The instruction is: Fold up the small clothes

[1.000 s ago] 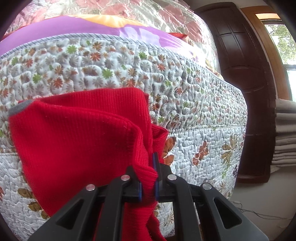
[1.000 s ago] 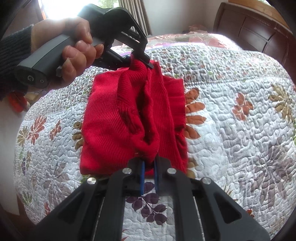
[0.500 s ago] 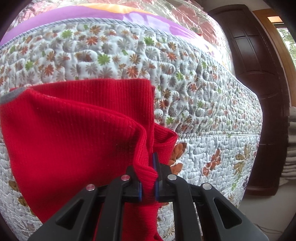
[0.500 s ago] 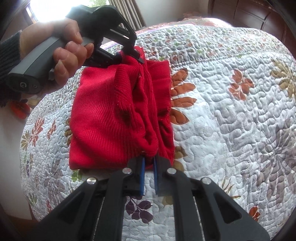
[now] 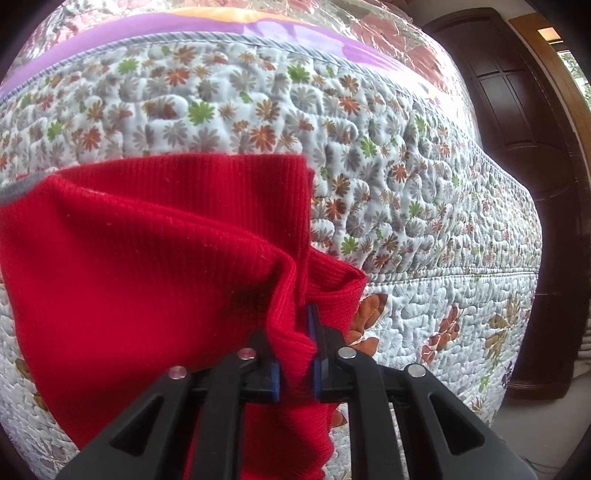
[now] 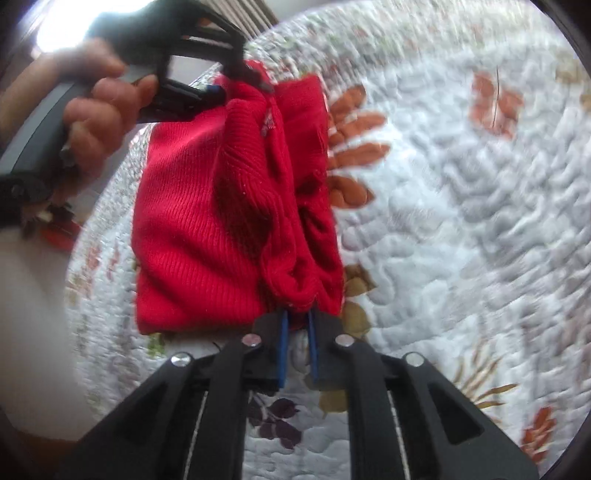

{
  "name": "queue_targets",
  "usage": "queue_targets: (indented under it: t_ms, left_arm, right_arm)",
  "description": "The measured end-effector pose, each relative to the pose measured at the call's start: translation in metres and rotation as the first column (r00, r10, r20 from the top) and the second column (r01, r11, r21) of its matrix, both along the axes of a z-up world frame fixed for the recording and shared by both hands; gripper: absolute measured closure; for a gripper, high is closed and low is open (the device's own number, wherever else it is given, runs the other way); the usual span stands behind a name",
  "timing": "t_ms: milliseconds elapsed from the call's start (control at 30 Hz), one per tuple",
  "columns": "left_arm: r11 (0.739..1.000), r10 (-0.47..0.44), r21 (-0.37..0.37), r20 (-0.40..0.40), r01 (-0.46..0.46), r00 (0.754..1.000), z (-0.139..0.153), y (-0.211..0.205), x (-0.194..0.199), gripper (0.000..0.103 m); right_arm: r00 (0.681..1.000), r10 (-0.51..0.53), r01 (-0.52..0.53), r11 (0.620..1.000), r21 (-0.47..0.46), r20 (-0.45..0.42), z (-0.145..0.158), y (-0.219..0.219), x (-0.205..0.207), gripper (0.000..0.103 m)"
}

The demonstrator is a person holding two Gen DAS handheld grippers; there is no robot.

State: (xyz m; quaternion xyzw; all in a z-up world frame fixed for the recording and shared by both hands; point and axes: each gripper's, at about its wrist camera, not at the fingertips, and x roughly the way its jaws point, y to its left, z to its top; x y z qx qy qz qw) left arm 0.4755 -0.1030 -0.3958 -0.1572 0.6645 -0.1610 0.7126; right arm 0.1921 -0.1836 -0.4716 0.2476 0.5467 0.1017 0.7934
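Here, a red knitted garment [image 5: 140, 266] is seen draped over the quilted floral bedspread [image 5: 424, 229], which serves as the landmark for everything else. In the left wrist view, a bunched ribbed edge of the garment is clamped between the blue-lined fingers of the left gripper [image 5: 295, 365], with folds of the knit rising above the jaws and the rest spread toward the left over the quilt; a grey trim is visible at the garment's far left corner. Beyond the upper border of the bedspread a purple and orange sheet [image 5: 258, 29] is shown, and to the right of the bed a dark wooden door [image 5: 535, 155] stands. In the right wrist view, which is blurred, the garment [image 6: 199, 221] lies folded lengthwise on the bedspread [image 6: 461, 206], near its left edge. Its near hem sits at the tips of the right gripper [image 6: 295, 343]; a narrow gap is seen between the blue pads, and whether cloth is actually pinched there cannot be told. At the garment's far end the left gripper [image 6: 236, 81] is closed on the knit and is held by a hand [image 6: 92, 110] above the bedspread's far left side.
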Motion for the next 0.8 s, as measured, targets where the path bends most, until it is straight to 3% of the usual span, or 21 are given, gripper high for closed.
queue_targets:
  t_ms: [100, 200, 333, 467, 667, 767, 800]
  left_arm:
    - [0.997, 0.018, -0.075, 0.092, -0.012, 0.996, 0.028, 0.002, -0.001, 0.043]
    - [0.984, 0.029, -0.179, 0.151, -0.001, 0.988, 0.056, 0.015, -0.007, 0.038]
    - [0.980, 0.005, -0.197, 0.211, 0.037, 0.977, 0.072, 0.042, -0.035, 0.037]
    - [0.980, -0.052, -0.177, 0.212, 0.091, 0.976, 0.054, 0.069, -0.085, 0.037]
    - [0.966, -0.189, -0.152, 0.141, 0.210, 0.972, 0.004, 0.065, -0.150, 0.038]
    - [0.960, -0.194, -0.183, 0.123, 0.214, 0.973, -0.011, 0.062, -0.160, 0.038]
    - [0.957, -0.195, -0.193, 0.115, 0.215, 0.974, -0.017, 0.061, -0.161, 0.038]
  right_arm:
    - [0.999, -0.032, 0.035, 0.993, 0.114, -0.028, -0.006, -0.022, -0.002, 0.079]
    - [0.999, -0.047, 0.049, 0.976, 0.211, -0.016, 0.007, -0.048, -0.007, 0.075]
    - [0.995, -0.093, 0.095, 0.918, 0.386, -0.025, 0.015, -0.080, 0.014, 0.075]
    - [0.993, -0.116, 0.115, 0.840, 0.530, -0.032, 0.010, -0.092, 0.077, 0.074]
    - [0.997, -0.047, 0.072, 0.820, 0.567, -0.058, -0.007, -0.073, 0.159, 0.059]
    - [0.997, -0.006, 0.048, 0.828, 0.559, -0.077, -0.015, -0.060, 0.180, 0.060]
    - [0.997, 0.006, 0.041, 0.827, 0.561, -0.082, -0.017, -0.057, 0.183, 0.071]
